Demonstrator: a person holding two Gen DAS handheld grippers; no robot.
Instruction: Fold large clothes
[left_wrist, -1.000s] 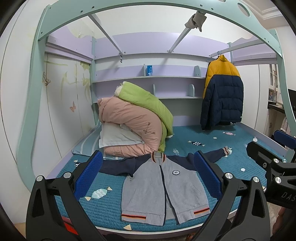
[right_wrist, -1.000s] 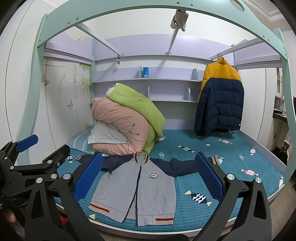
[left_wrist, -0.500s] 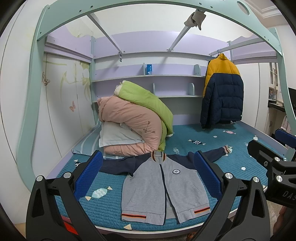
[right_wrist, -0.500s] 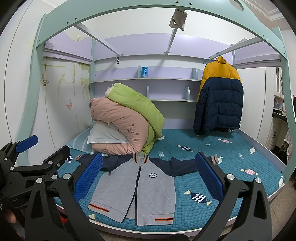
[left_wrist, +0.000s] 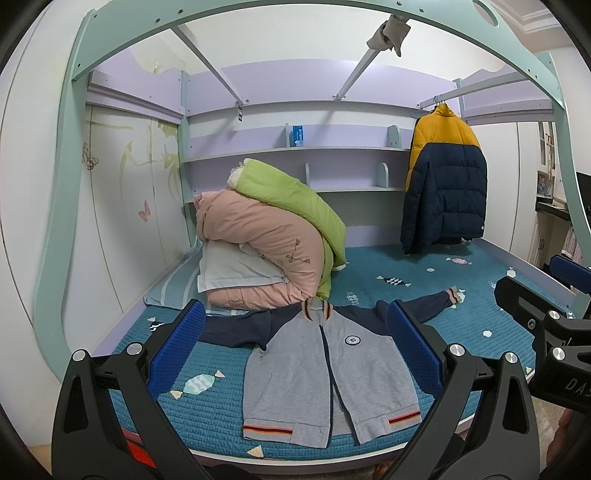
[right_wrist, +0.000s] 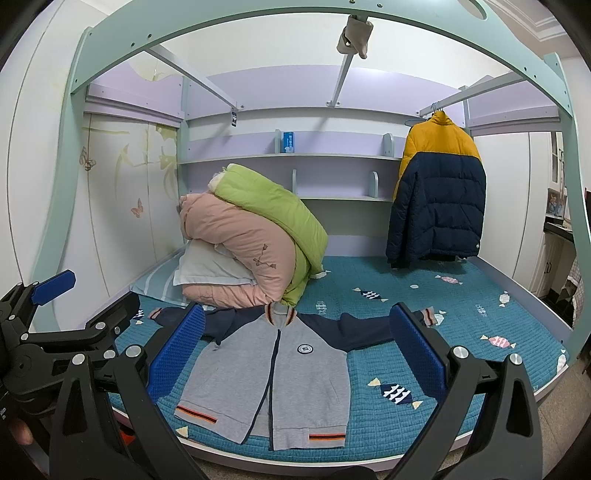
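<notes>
A grey zip jacket (left_wrist: 325, 373) (right_wrist: 280, 376) with navy sleeves lies flat, front up, on the teal quilted bed (left_wrist: 207, 406) (right_wrist: 461, 365), hem toward the near edge and both sleeves spread sideways. My left gripper (left_wrist: 295, 347) hangs open in front of the bed, apart from the jacket, with nothing between its blue pads. My right gripper (right_wrist: 295, 347) is open too and holds nothing. Each gripper shows at the edge of the other's view: the right gripper (left_wrist: 554, 325) and the left gripper (right_wrist: 55, 332).
Folded pink and green duvets (left_wrist: 273, 251) on a pillow sit just behind the jacket's collar. A yellow and navy puffer coat (left_wrist: 443, 177) hangs at the back right. A mint bed frame (left_wrist: 295, 11) arches overhead; shelves (left_wrist: 295, 151) line the back wall.
Both views have shifted only slightly; the jacket lies as before and both grippers stay open.
</notes>
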